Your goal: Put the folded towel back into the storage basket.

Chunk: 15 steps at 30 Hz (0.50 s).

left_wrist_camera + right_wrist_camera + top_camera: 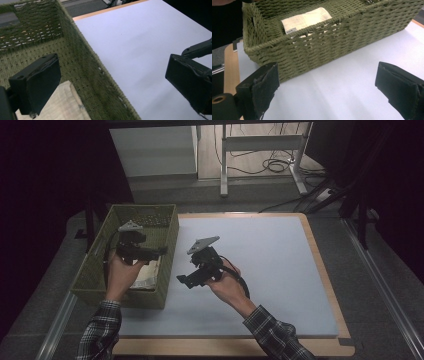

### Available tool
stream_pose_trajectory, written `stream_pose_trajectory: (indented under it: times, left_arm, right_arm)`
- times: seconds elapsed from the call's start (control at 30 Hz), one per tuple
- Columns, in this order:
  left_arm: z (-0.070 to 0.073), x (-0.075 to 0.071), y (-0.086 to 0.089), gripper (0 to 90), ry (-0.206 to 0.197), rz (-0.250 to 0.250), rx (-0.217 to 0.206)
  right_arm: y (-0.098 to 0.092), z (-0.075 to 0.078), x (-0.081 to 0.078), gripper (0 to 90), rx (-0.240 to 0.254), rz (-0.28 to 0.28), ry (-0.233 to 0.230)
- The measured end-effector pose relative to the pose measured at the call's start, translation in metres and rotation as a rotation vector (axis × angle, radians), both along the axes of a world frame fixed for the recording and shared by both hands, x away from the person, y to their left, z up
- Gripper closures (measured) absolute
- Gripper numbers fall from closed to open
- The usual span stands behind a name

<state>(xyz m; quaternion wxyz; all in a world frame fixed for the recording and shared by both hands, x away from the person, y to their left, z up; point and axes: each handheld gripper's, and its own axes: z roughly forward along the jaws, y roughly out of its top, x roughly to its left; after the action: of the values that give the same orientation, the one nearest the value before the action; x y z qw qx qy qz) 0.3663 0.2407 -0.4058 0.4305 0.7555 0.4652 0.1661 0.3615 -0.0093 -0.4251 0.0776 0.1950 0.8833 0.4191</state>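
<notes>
Now: left tool (150,251) over green woven basket (167,232), jaws wide apart, nothing between. Right tool (187,280) just beside basket over white tabletop (270,265), jaws wide apart, empty. Folded beige cloth (305,18) lies inside basket, at near end, touched by neither tool.

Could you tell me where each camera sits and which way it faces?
High view: above the person's side, looking forward and down at the table; forearms, left gripper, right gripper.
Left gripper view: along its open jaws, over the basket rim.
Right gripper view: along its open jaws, toward the basket's side.
All share the basket and folded cloth.
</notes>
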Motion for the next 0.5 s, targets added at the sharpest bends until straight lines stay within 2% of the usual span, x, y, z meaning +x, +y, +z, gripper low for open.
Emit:
stream_pose_trajectory:
  times: [0.17, 0.27, 0.5]
  left_arm:
    - [0.002, -0.003, -0.007, 0.5, -0.013, -0.018, 0.013]
    - [0.002, -0.004, -0.018, 0.5, -0.025, -0.041, 0.029]
    - [0.001, -0.004, -0.034, 0.4, -0.019, -0.069, 0.055]
  right_arm:
    - [-0.009, 0.0, 0.0, 5.5, -0.003, -0.007, -0.003]
    - [-0.019, -0.001, 0.0, 5.4, -0.004, -0.016, -0.004]
    - [-0.034, -0.003, -0.001, 5.2, -0.008, -0.029, -0.004]
